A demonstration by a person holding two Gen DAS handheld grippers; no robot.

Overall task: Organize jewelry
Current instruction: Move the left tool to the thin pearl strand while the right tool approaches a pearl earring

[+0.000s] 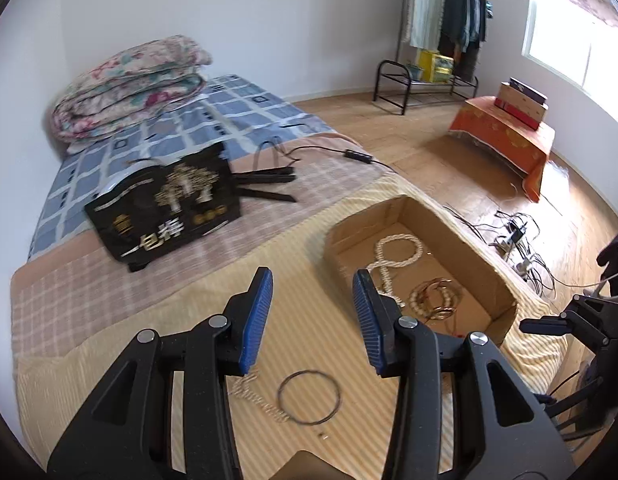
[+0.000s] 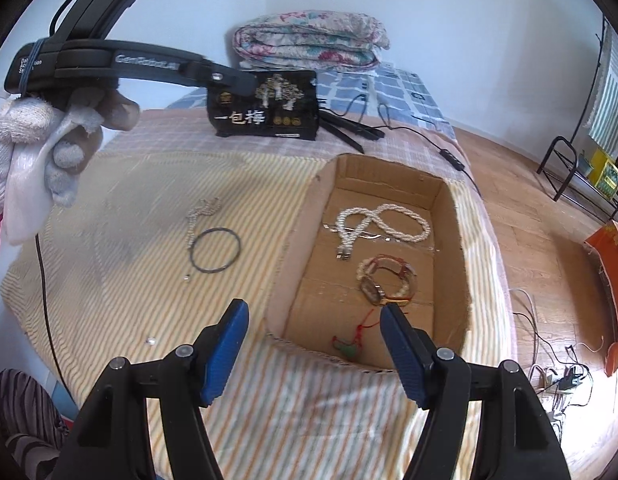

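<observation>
An open cardboard box sits on the striped yellow cloth on the bed. Inside lie a white pearl necklace, a beaded bracelet with a watch and a green pendant on a red cord. Left of the box on the cloth lie a dark ring bangle and a thin silver chain. In the left wrist view the bangle, chain, box and pearls show. My left gripper is open and empty above the cloth. My right gripper is open and empty at the box's near edge.
A black gift bag with gold print stands behind the cloth, beside black cables. A folded quilt lies at the bed's far end. Wooden floor, a power strip and an orange-covered table lie to the right.
</observation>
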